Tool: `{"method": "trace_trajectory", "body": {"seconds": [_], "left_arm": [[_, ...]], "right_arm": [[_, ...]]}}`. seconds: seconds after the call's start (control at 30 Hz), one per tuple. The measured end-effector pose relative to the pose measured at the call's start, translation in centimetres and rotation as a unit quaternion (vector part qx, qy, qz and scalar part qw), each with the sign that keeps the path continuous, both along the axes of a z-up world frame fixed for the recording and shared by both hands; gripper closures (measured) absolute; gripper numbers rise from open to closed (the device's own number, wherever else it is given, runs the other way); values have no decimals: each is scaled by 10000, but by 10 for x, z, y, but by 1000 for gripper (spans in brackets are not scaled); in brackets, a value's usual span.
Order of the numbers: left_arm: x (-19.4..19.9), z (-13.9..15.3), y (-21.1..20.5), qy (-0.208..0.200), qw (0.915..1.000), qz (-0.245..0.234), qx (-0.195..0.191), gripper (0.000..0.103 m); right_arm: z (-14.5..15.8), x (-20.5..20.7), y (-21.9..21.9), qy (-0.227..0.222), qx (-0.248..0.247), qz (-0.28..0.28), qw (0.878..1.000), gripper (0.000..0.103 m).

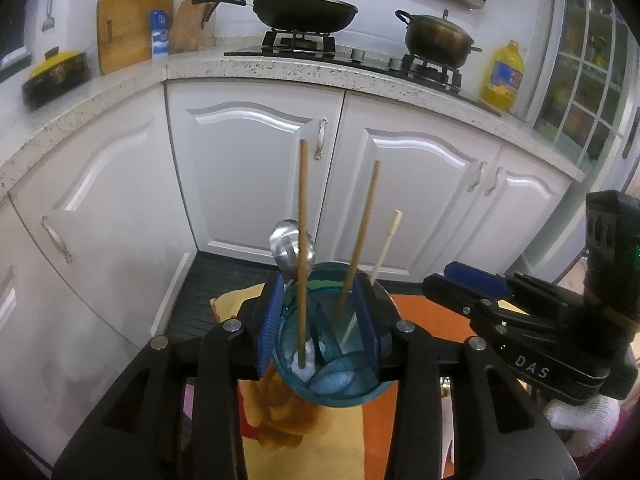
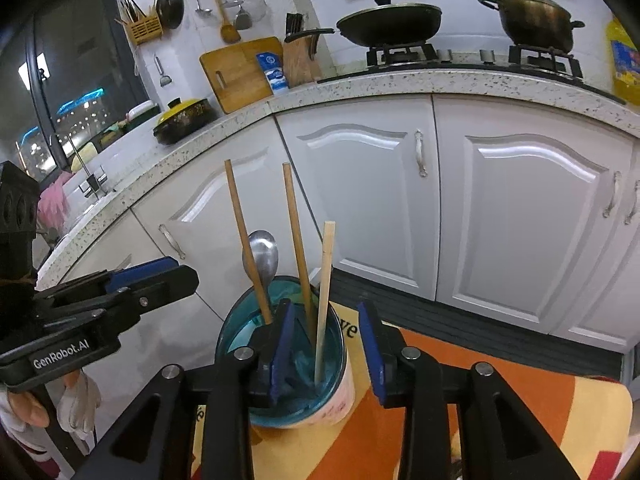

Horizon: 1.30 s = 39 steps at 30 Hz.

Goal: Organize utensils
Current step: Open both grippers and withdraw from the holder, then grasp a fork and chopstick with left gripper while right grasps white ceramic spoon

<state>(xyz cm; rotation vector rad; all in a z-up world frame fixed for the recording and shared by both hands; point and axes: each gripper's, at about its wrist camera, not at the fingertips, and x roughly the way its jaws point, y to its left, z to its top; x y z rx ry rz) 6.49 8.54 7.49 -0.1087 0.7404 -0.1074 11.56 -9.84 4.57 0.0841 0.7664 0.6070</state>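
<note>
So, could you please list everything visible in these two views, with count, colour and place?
cup: one, teal inside, on the cloth
chopsticks: three, two brown, one pale, upright in cup
spoon: one, silver, bowl up in cup
cloth: one, orange and yellow, under cup
wok: one, black, lidded, on hob
pot: one, bronze, on hob
cutting board: one, wooden, against wall
oil bottle: one, yellow, beside hob
left gripper: black, blue pads, open around cup
right gripper: same, open beside the cup rim
</note>
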Motion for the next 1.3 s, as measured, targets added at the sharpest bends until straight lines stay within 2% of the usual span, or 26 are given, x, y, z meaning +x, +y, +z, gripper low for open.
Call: {"method": "trace_trajectory", "body": {"seconds": [0.33,0.9,1.07,1.17,1.3], "left_arm": [[-22,3,-31,-167,9997,-93,128,67],[-40,-5,-76,-15,9986,-519,11,67],[-44,-17,-88,146,9971,-740,-40,67],[-44,-30,-93,359,9957,-843,-158,67],[-47,-49,-102,568,9934,-991,-98,67]], "right_arm": [[9,-30,-20,-95,-182,-308,9993,67],[1,-66,-83,104,-252,-834,9961,63],[-18,-72,-111,336,-369,-988,9939,62],[-41,-72,-129,671,-314,-1097,9912,62],[-75,-72,-142,1167,-168,-1048,9875,62]]}}
